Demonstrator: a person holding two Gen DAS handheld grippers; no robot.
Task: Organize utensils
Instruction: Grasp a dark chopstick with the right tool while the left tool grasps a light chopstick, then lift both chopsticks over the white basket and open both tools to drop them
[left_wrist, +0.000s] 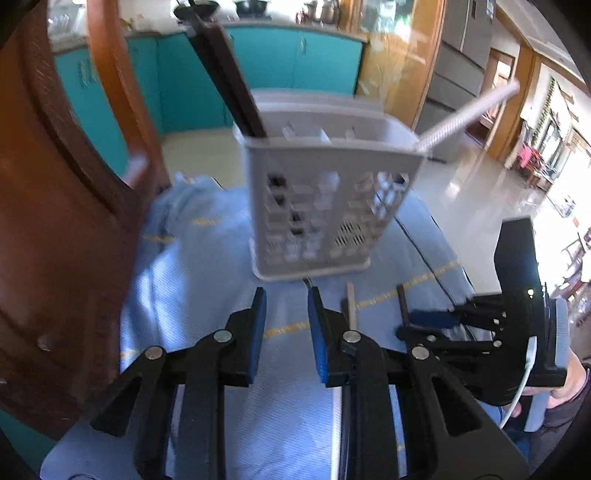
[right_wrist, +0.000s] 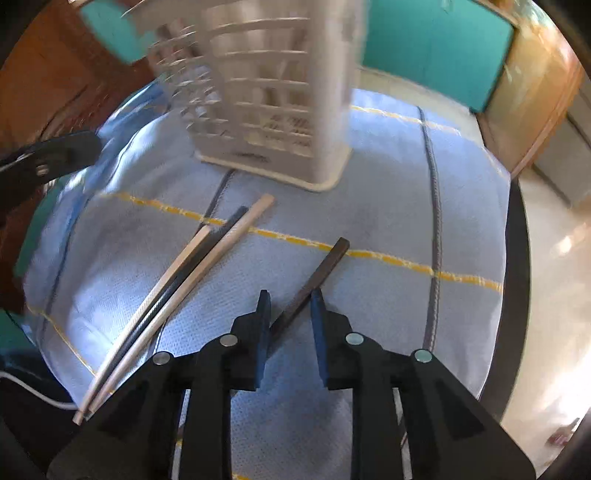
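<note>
Chopstick pickup in hand: right gripper (right_wrist: 287, 299) jaws spread, straddling dark chopstick (right_wrist: 320, 269) on worktop, near caddy (right_wrist: 273, 110). Left gripper (left_wrist: 286, 299) jaws spread, empty (hovering). Next: close squarely, lift w/o rolling.

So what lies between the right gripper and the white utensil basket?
In the right wrist view, the right gripper straddles a dark chopstick lying on the blue cloth. Past its tip, only bare cloth reaches the utensil basket. Three more chopsticks lie off left.

Blurred: white slotted plastic utensil basket (right_wrist: 266, 92) | Cut off: basket top, upper edge | Hidden: dark brown chopstick (right_wrist: 317, 275) lower end, disappearing behind black gripper finger (right_wrist: 258, 332)
</note>
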